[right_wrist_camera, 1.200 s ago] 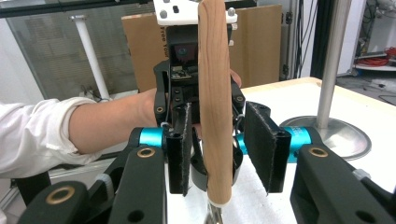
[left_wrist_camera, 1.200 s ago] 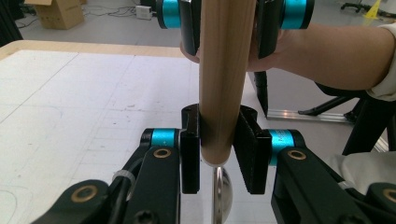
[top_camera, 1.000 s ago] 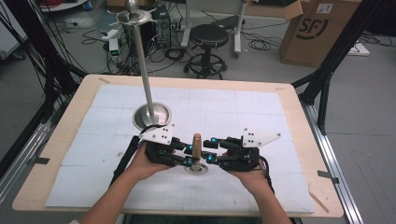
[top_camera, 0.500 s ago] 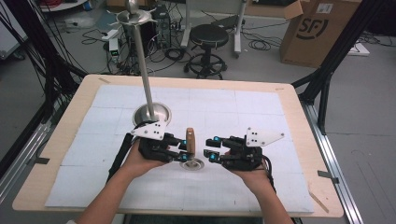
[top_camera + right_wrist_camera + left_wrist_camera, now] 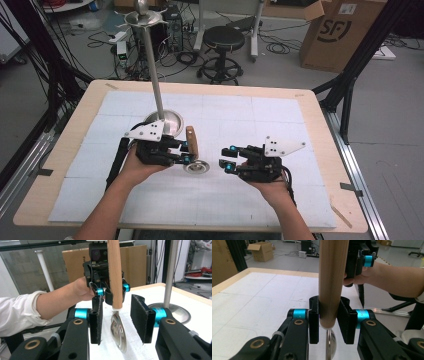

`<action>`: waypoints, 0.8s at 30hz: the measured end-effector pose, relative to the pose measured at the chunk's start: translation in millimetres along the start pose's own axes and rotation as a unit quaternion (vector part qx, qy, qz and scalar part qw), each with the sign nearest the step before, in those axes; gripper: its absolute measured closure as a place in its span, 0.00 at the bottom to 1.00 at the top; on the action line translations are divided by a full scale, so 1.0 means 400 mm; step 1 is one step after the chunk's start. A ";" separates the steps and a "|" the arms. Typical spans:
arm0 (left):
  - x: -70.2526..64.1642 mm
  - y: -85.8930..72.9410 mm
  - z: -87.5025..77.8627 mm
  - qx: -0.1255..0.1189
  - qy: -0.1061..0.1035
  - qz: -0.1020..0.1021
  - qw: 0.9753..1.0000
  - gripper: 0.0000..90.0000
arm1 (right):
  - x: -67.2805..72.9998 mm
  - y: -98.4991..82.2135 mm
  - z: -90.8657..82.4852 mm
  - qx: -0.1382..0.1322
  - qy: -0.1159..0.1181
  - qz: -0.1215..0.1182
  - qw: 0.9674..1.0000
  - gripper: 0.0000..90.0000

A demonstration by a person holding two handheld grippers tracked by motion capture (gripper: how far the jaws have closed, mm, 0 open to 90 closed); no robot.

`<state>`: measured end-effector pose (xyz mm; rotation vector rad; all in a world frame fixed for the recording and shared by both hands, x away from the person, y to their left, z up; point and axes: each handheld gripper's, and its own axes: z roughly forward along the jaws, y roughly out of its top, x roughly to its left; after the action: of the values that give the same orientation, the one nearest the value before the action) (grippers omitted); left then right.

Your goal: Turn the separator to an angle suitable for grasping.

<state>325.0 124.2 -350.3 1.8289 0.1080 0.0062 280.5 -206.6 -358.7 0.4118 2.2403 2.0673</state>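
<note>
From above, near the middle of the surface, your left gripper has its fingers squeezed on the wooden handle of a ladle. The handle stands tall and its round metal bowl sits low, close to the surface. Your right gripper waits just to the right, fingers partly apart and holding nothing.

In the left gripper view, the handle stands straight up between the pads.

In the right gripper view, the metal bowl hangs between your spread fingers, not touching them. You're close; the left hand holds it.
</note>
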 end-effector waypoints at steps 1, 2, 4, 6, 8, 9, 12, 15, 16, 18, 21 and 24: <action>0.001 -0.001 -0.001 0.002 0.000 0.000 1.000 0.81 | 0.000 0.000 0.000 0.000 0.000 0.000 1.000 0.69; 0.000 -0.001 0.000 0.002 -0.001 -0.002 1.000 0.81 | 0.000 0.000 0.000 -0.001 0.000 0.000 1.000 0.69; -0.001 -0.001 0.005 0.003 -0.004 -0.001 1.000 0.81 | 0.000 0.000 0.000 -0.001 0.000 0.001 1.000 0.69; -0.004 -0.001 0.011 0.007 -0.008 0.000 1.000 0.81 | 0.000 -0.001 0.002 0.001 0.000 0.000 1.000 0.68; -0.008 -0.001 0.021 0.012 -0.013 0.003 1.000 0.81 | 0.000 -0.001 0.003 0.001 0.000 0.001 1.000 0.68; -0.009 -0.001 0.026 0.015 -0.016 0.004 1.000 0.81 | 0.000 -0.001 0.004 0.000 0.000 0.000 1.000 0.68; -0.013 -0.001 0.037 0.019 -0.021 0.003 1.000 0.81 | 0.000 -0.001 0.004 0.001 0.001 0.000 1.000 0.68; -0.016 -0.001 0.046 0.021 -0.027 0.005 0.999 0.81 | 0.000 -0.002 0.004 0.001 0.001 0.000 1.000 0.68; -0.017 -0.001 0.047 0.022 -0.028 0.006 0.999 0.81 | 0.000 -0.002 0.004 0.000 0.001 0.000 1.000 0.68; -0.017 -0.001 0.051 0.023 -0.030 0.006 0.999 0.81 | 0.000 -0.001 0.004 0.001 0.001 -0.001 1.000 0.68; -0.017 -0.002 0.054 0.025 -0.033 0.006 0.999 0.81 | 0.000 -0.002 0.005 0.001 0.001 0.000 1.000 0.68; -0.019 -0.003 0.060 0.027 -0.037 0.006 0.999 0.81 | 0.001 -0.002 0.007 0.002 0.003 0.001 1.000 0.68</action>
<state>318.8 100.8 -357.1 1.8809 0.0457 -0.0561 280.7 -203.9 -359.9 0.4098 2.2485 2.0682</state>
